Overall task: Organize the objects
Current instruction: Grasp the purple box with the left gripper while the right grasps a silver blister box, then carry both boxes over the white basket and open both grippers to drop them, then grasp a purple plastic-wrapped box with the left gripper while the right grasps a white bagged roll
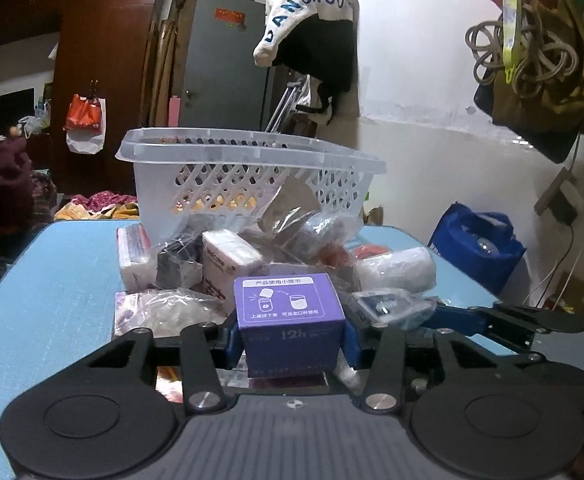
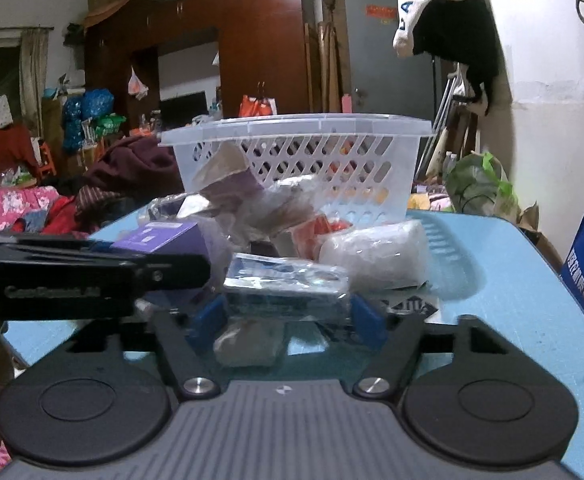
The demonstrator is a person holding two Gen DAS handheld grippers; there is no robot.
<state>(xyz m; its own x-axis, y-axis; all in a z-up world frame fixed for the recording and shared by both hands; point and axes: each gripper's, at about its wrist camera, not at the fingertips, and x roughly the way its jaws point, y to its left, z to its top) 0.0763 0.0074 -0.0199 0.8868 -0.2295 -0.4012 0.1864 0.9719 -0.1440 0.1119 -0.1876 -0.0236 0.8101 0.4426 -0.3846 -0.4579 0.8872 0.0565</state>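
Gripping: the left tongs [image 1: 292, 344] close their blue pads on both side faces of a purple box [image 1: 289, 312], which sits upright between them with its printed top face up.
Left tongs position: low over the blue surface [image 1: 51, 288], at the near edge of the pile, with the box just above the items below it.
Right tongs: the right tongs [image 2: 287, 322] stand partly open around a clear-wrapped blue packet [image 2: 285, 288]; the blue pads sit at the packet's two ends, and whether they press it cannot be told.
Packet position: at the near right side of the pile, lying flat on top of another wrapped item.
Pile: wrapped packets, a white carton [image 1: 227, 260] and a white wrapped roll [image 1: 396, 268] lie heaped together in the middle of the surface.
Basket: a clear lattice basket [image 1: 247, 176] stands upright behind the pile, touching it, with some orange things visible through its wall.
Tongs relation: the two tongs sit side by side, close together, the right one just to the right of the purple box.
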